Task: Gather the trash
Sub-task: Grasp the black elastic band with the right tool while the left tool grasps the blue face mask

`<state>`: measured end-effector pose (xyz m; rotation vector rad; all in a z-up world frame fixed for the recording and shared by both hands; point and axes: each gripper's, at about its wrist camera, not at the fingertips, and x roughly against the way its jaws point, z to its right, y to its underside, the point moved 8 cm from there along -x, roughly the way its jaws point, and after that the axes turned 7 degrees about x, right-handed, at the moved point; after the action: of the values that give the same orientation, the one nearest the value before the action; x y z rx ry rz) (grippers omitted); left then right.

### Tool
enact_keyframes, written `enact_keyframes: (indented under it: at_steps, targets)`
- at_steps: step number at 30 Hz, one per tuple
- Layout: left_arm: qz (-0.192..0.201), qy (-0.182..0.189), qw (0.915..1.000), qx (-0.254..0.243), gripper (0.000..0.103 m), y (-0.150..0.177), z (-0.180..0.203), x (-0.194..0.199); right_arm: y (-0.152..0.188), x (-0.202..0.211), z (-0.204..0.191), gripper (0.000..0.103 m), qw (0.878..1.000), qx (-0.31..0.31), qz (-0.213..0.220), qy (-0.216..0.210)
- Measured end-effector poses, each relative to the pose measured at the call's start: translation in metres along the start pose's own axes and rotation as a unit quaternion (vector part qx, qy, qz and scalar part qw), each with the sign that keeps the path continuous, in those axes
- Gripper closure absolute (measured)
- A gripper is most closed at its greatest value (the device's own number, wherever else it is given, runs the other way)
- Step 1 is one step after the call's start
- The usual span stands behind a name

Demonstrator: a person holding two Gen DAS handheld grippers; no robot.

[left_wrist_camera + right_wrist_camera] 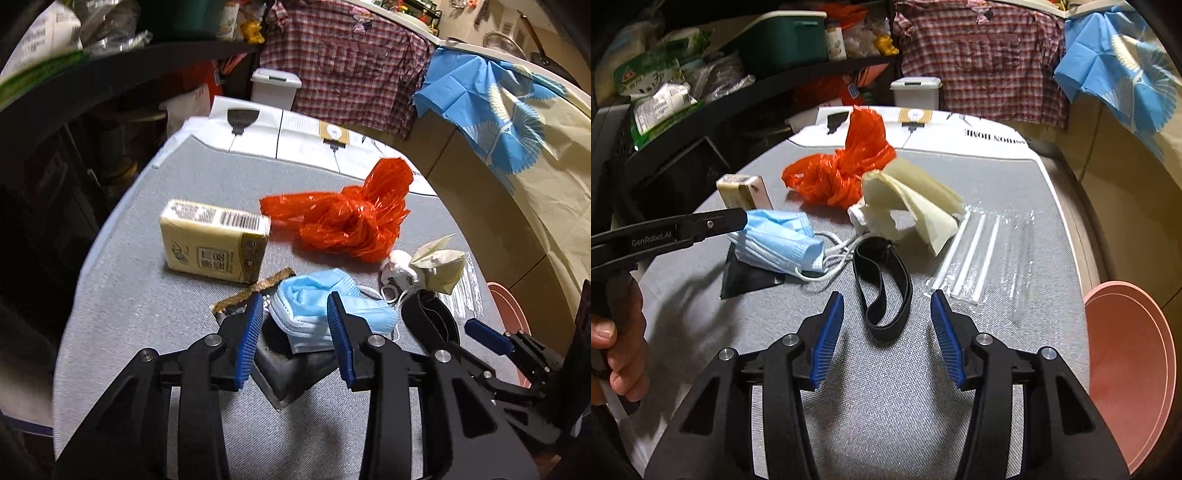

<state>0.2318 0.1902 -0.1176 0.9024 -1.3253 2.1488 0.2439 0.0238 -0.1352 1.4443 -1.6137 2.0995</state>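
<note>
Left wrist view: the left gripper [293, 321] is being held low over a grey surface [147, 295], its blue fingers [251, 332] being kept apart around the near edge of a blue face mask [317, 302]; whether the pads are touching it cannot be told. The mask is lying partly on a dark flat sheet [291, 373]. Just beyond it, a yellow tissue pack [214, 240] is lying beside a crumpled orange plastic bag [351, 218]. To the right, a white mask [400, 271] and a crumpled beige paper [441, 264] are lying together, with a black strap [428, 317] near them.

In the right wrist view, the right gripper [886, 325] is being held above the near end of that black strap [882, 280], its fingers [827, 339] being kept apart with nothing pressed between them. Wrapped white straws [964, 254] are lying on the surface to the right of the strap, and a pink bin [1130, 369] is standing past the surface's right edge. At the left, the other tool is being gripped by a hand [613, 347], its tip reaching the blue mask [775, 240].
</note>
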Motion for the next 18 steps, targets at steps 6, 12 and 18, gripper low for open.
enact_keyframes:
  at_steps: [6, 12, 18]
  targets:
    - [-0.017, 0.001, 0.9998, -0.010, 0.067, 0.008, 0.003, -0.009, 0.005, -0.010, -0.001, 0.057, 1.000, 0.005, -0.018, 0.002]
    - [-0.017, 0.000, 0.9994, -0.032, 0.083, 0.010, 0.011, -0.005, 0.005, -0.006, 0.000, 0.084, 1.000, 0.005, -0.016, -0.002]
    - [0.001, -0.006, 0.9987, -0.050, 0.089, 0.005, 0.017, 0.009, 0.001, 0.006, -0.002, 0.092, 1.000, 0.008, -0.001, -0.006]
